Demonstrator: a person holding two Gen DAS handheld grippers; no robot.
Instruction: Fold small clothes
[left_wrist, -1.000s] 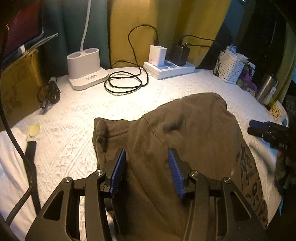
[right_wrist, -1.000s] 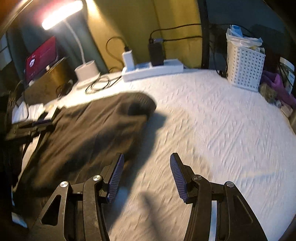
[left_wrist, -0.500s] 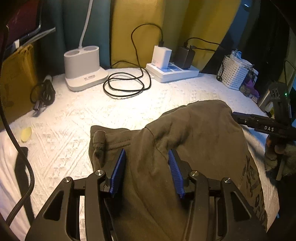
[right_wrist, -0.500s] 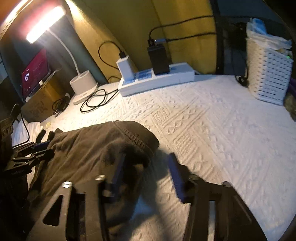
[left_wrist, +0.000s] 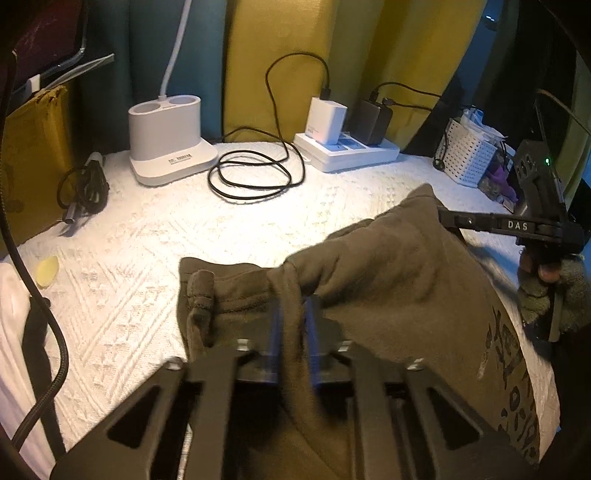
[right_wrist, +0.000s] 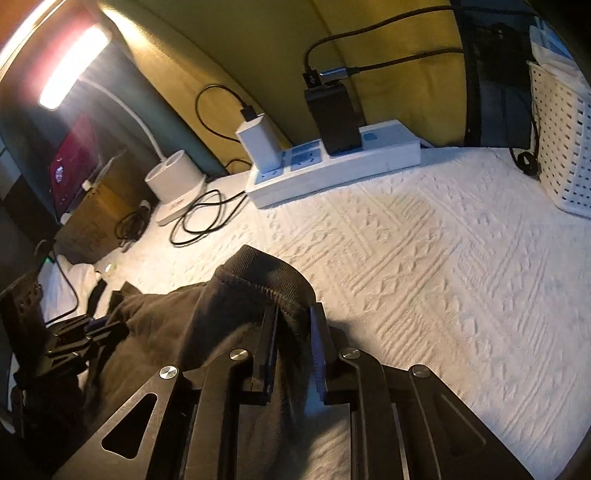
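An olive-brown pair of small pants (left_wrist: 388, 280) with a dark print near one edge lies on the white textured cloth (left_wrist: 155, 236). My left gripper (left_wrist: 293, 321) is shut on a raised fold of the pants near the waistband. My right gripper (right_wrist: 293, 321) is shut on the ribbed hem of the pants (right_wrist: 236, 306). The right gripper also shows in the left wrist view (left_wrist: 443, 218), pinching the far corner of the pants. The left gripper shows at the left edge of the right wrist view (right_wrist: 92, 328).
A white lamp base (left_wrist: 170, 147), a coiled black cable (left_wrist: 251, 177) and a white power strip (left_wrist: 347, 151) with chargers stand at the back. A white lattice basket (right_wrist: 561, 140) stands at the right. A cardboard box (left_wrist: 33, 162) sits at the left.
Both grippers were open and have closed on the pants. The right gripper moved in from the bare cloth to the hem. The fabric between them has lifted.
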